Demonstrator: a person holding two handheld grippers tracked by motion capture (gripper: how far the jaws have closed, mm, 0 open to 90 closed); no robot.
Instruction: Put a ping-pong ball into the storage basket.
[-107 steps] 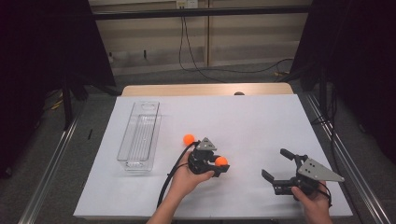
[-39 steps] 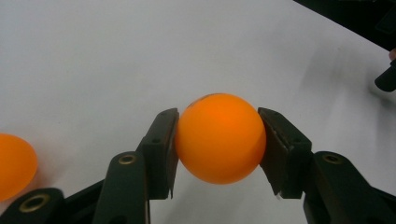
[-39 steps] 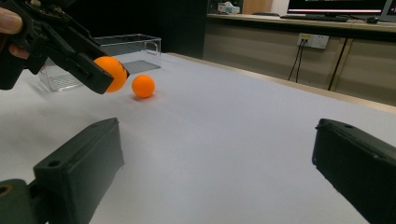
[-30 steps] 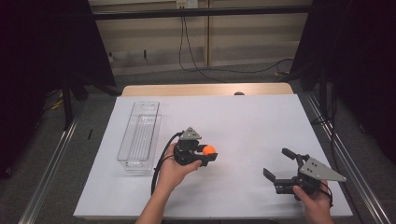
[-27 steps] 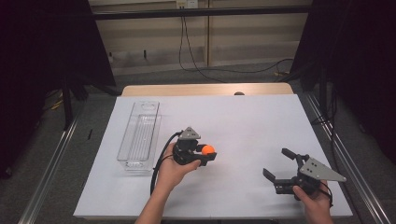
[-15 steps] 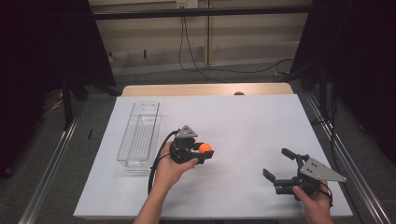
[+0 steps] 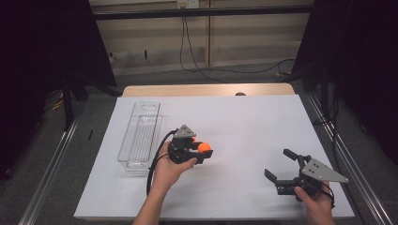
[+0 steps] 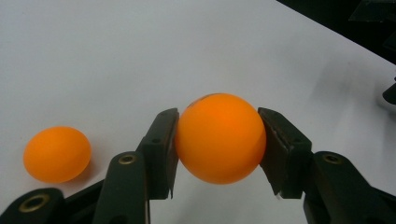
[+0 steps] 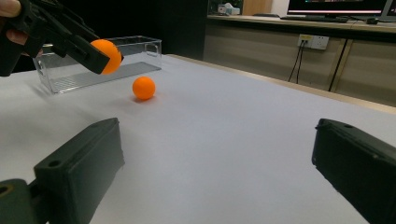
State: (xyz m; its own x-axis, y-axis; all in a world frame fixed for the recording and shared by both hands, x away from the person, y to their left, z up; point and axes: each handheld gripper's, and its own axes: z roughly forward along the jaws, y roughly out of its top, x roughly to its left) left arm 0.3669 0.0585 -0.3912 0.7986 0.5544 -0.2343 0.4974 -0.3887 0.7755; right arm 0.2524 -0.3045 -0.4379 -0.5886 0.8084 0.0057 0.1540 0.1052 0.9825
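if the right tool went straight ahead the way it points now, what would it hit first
Probably the loose orange ball on the white table, which lies ahead between the open right tool's jaws, a little left of centre. Beyond it stands the clear bin. Depth is hard to judge, so it might slip past.

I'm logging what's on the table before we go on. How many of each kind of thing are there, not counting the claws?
Orange balls: 2, one held in the left claw, one loose on the table
Clear plastic bins: 1
Total: 3

A white-covered table [image 7: 263, 122] stands on grey floor [image 7: 51, 159], dark curtains [image 7: 42, 42] flanking a beige wall [image 7: 244, 33].
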